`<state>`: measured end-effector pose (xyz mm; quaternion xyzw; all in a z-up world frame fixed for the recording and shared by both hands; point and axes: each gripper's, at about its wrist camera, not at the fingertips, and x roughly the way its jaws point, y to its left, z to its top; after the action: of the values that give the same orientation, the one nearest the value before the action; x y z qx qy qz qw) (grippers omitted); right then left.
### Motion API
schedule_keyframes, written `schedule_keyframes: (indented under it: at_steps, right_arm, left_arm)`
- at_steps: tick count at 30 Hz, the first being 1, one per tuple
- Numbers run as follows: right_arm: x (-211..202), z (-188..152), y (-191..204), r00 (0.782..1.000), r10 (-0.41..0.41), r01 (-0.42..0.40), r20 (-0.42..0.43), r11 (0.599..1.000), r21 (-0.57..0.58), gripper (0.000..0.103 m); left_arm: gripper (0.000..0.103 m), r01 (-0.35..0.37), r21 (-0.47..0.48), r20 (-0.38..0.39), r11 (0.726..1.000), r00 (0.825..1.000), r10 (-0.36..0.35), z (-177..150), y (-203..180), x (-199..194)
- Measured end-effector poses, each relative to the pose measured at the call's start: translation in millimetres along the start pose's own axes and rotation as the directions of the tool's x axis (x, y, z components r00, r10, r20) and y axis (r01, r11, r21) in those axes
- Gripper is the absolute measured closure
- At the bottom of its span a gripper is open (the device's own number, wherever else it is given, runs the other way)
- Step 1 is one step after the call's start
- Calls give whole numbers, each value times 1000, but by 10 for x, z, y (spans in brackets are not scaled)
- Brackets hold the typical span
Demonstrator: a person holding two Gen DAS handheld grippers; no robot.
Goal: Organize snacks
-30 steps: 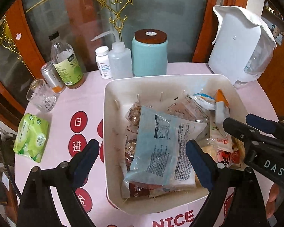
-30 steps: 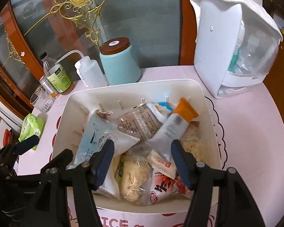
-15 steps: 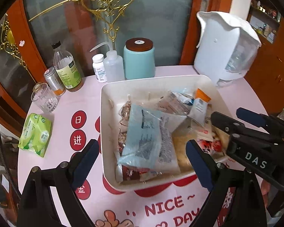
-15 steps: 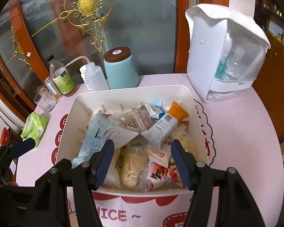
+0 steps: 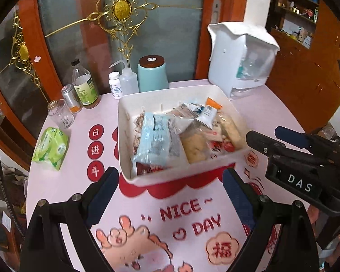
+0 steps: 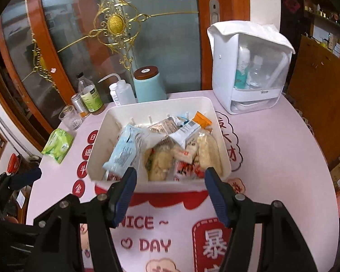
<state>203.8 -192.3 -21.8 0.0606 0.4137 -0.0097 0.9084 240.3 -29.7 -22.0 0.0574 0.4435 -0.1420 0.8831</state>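
- Left wrist view: the left gripper [image 5: 170, 189] is seen spread wide and empty above the pink printed tablecloth [image 5: 63, 181], short of the white bin [image 5: 124, 136]. Snack packets [image 5: 156, 140] are piled inside the bin, at the middle of the table. The right gripper [image 5: 272, 138] is seen at the right edge.
- Right wrist view: the right gripper [image 6: 170, 191] is shown partly spread with nothing between its pads, just before the bin's [image 6: 97, 145] near wall. A teal canister [image 6: 148, 83] and a white cabinet [image 6: 226, 68] are seen behind it.
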Motion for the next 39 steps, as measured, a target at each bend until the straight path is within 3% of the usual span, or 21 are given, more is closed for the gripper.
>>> schedule_keyframes:
  at_steps: [7,17,23,27,39]
  right_arm:
    - [-499,-378,-125,999,31,-31,11,999,11,40]
    - [-1199,-980,-107,999,41,-40,18,999,-27,40]
    - [-1457,-1320,-64,998,62,-63,-6,993,-102,40]
    - [-1604,-1437,-113,997,75,-74,0,995,-72,40]
    - [-1700,-1589,-203,999,52,-52,-7,998,-36,40]
  left_arm:
    - [6,-11,-58,49,998,999,14,-374,-106,-628]
    - [6,-37,-175,41,984,998,45,-1042,-131,-1275]
    - [6,-89,-211,18,973,995,95,-1464,-215,-1511]
    - [6,-134,-213,19,968,990,142,-1656,-334,-1633]
    - [6,-166,-224,13,960,985,173,-1804,-532,-1762]
